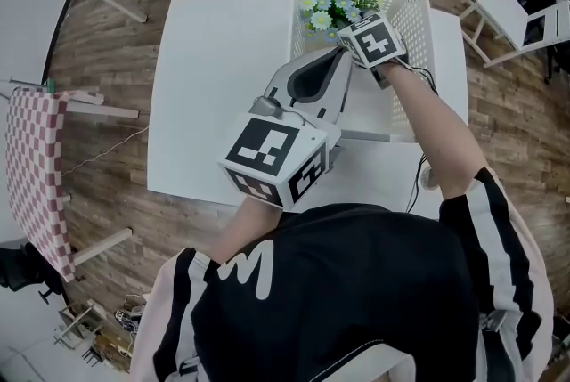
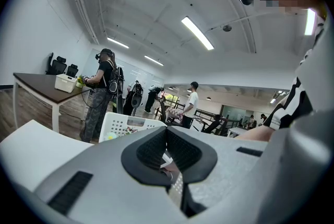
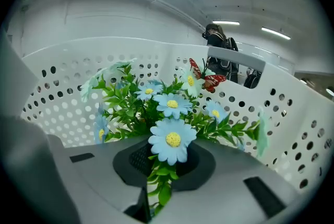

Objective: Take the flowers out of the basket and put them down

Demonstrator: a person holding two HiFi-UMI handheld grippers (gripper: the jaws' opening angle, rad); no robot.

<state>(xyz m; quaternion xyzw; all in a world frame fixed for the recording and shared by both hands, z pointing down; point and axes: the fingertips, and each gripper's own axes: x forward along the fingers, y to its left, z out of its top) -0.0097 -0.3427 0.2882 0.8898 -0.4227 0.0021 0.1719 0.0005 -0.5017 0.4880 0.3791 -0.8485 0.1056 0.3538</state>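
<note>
Left gripper [image 2: 167, 131]: nearest, jaws pressed together on nothing, held over the worktop [image 1: 214, 86].
Right gripper [image 3: 166, 165]: inside the basket [image 1: 411, 6], pinching the flowers [image 3: 172, 139] by their stems.
Flowers: inside basket, far right of worktop.

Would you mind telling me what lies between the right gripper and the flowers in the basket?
Nothing: in the right gripper view, the right gripper is closed on the flowers' leafy stems, inside the basket.
</note>
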